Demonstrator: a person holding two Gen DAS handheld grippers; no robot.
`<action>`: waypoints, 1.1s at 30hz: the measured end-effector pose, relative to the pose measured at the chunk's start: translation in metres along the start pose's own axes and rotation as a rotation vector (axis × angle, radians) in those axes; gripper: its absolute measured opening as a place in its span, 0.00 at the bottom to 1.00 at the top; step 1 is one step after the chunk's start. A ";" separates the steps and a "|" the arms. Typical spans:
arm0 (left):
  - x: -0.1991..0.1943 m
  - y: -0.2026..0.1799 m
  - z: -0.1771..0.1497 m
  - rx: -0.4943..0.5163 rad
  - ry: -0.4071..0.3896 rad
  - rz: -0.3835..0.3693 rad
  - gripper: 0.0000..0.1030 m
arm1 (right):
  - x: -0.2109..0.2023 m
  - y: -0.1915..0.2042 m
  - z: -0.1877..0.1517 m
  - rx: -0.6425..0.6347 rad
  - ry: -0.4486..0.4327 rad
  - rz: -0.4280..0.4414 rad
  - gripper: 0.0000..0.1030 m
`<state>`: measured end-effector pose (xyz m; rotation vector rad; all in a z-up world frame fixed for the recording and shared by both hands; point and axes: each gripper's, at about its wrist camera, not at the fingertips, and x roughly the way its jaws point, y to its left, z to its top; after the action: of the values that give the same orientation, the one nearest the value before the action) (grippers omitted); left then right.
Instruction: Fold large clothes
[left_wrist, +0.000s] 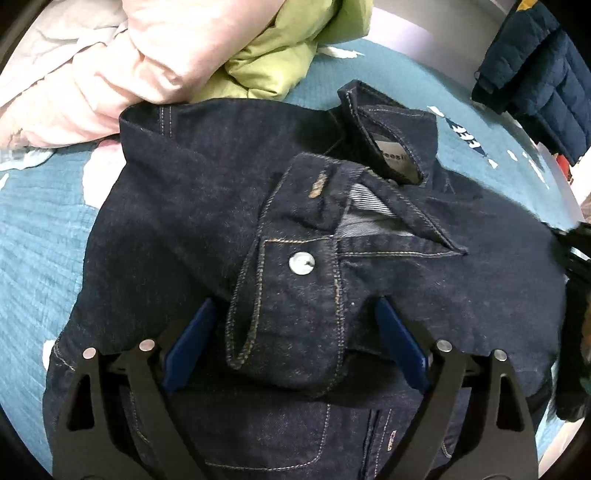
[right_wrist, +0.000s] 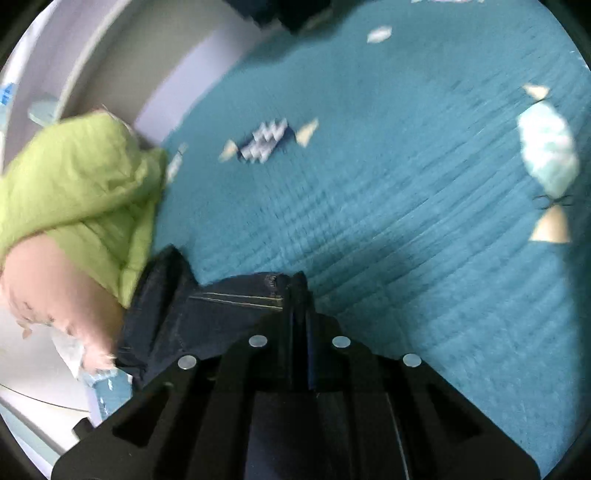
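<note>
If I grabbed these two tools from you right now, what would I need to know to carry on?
Left hand-held gripper: open, its blue fingers either side of a folded cuff with a silver button, not pinching it.
Right hand-held gripper: shut on an edge of the denim jacket.
The denim jacket lies on the teal bedspread, a sleeve already brought across its middle, collar still rumpled.
Green and pink jackets are heaped beside it, a navy one further off.
Left: finish folding the denim, probably then the others.

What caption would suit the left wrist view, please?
Open left tool straddling a buttoned cuff on a dark denim jacket.
</note>
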<state>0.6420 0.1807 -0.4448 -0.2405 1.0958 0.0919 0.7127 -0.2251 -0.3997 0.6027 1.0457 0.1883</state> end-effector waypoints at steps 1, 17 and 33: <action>0.002 -0.002 0.002 -0.004 0.004 0.004 0.88 | 0.004 0.000 -0.002 -0.020 0.001 -0.028 0.05; -0.037 0.071 0.000 0.037 -0.005 0.016 0.88 | -0.049 0.065 -0.117 -0.530 0.060 0.001 0.33; -0.057 0.104 0.020 -0.009 -0.036 -0.069 0.88 | -0.048 0.047 -0.112 -0.389 0.045 -0.007 0.49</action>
<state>0.6136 0.2890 -0.4010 -0.2835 1.0507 0.0396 0.5993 -0.1648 -0.3772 0.2436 1.0205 0.3898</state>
